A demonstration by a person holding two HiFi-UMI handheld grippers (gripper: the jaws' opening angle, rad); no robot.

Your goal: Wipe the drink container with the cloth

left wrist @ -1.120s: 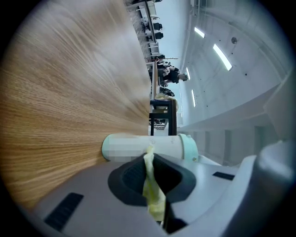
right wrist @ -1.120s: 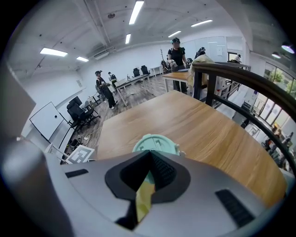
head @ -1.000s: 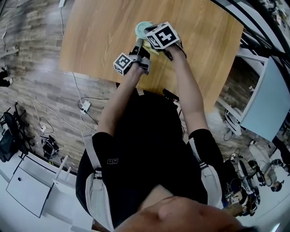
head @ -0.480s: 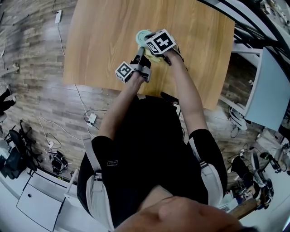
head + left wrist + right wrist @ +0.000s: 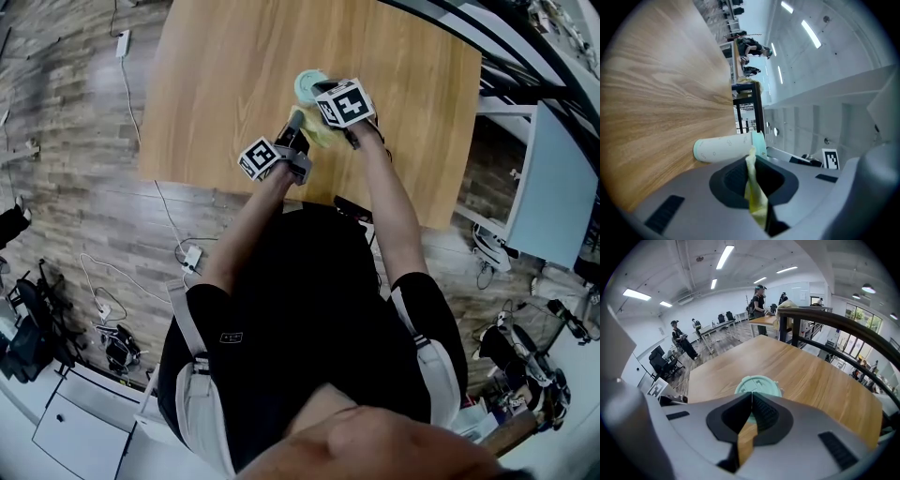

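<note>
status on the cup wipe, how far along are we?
Done: the yellow cloth is picked up, clamped in the shut left gripper. In hand: its tip reaches the side of the pale mint cylindrical cup standing on the wooden table; contact unclear. The right gripper, shut and empty, points at the mint lid. Left: the wiping itself; nothing shows how much is wiped.
</note>
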